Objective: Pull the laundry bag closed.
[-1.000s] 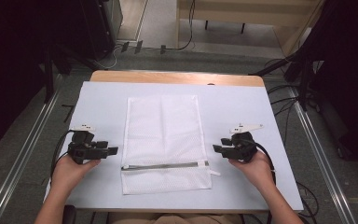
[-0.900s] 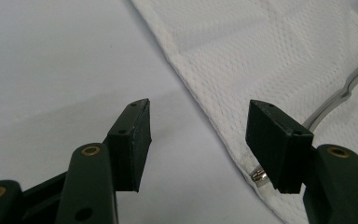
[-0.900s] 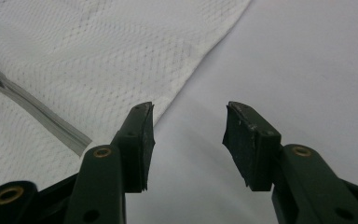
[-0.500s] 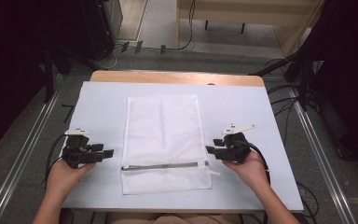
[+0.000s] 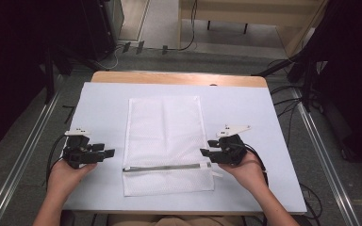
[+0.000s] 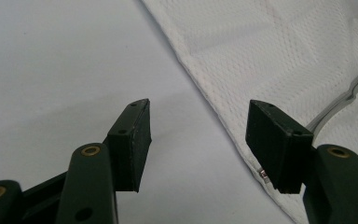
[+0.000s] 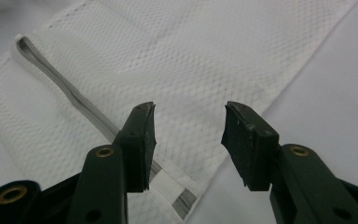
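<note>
Lining both grippers up on the mesh bag's zipper ends

I am holding the left gripper [image 6: 196, 140] and the right gripper [image 7: 189, 140] with jaws spread, empty; the mesh bag [image 5: 165, 141] is lying flat between them, its zipper [image 7: 98, 116] just beyond my right jaws, so I am judging a low, level approach best.

Two black handheld grippers, left gripper [image 5: 107, 153] and right gripper [image 5: 204, 152], each with dark green jaws carrying brass-ringed holes, flat rubbery pads [image 7: 147, 140], a white three-cornered top plate [image 5: 234, 128] and trailing black cable [image 5: 53, 149]; forearms bare, unsleeved.
</note>
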Action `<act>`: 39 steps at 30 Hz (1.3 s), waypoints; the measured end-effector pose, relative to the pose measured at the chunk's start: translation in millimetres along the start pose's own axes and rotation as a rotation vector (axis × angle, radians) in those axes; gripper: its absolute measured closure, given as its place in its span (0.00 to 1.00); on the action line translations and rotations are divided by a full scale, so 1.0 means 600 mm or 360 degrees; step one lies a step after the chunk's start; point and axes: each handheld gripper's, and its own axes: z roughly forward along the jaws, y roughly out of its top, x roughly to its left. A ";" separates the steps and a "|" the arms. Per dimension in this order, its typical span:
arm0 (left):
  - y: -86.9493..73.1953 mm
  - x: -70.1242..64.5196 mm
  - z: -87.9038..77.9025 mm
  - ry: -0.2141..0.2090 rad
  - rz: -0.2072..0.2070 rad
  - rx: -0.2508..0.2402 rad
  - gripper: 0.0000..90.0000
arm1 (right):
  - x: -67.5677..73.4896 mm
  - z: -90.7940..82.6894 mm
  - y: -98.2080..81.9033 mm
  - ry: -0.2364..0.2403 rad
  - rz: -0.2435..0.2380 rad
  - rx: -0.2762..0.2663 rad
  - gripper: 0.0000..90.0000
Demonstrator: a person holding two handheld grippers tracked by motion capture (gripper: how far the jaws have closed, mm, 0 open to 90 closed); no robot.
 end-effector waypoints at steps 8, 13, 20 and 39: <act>0.004 0.001 0.004 -0.0001 0.0013 -0.0006 0.45 | 0.026 0.017 0.016 0.0074 -0.0045 0.0038 0.63; 0.006 0.004 0.005 0.0006 -0.0004 0.0006 0.45 | 0.039 0.025 0.030 0.0113 -0.0086 0.0052 0.66; 0.008 0.006 0.005 0.0006 -0.0005 -0.0006 0.45 | 0.061 0.041 0.049 0.0155 -0.0136 0.0055 0.65; 0.011 0.008 0.006 -0.0002 0.0000 -0.0019 0.45 | 0.124 0.104 0.068 0.0319 -0.0188 0.0097 0.75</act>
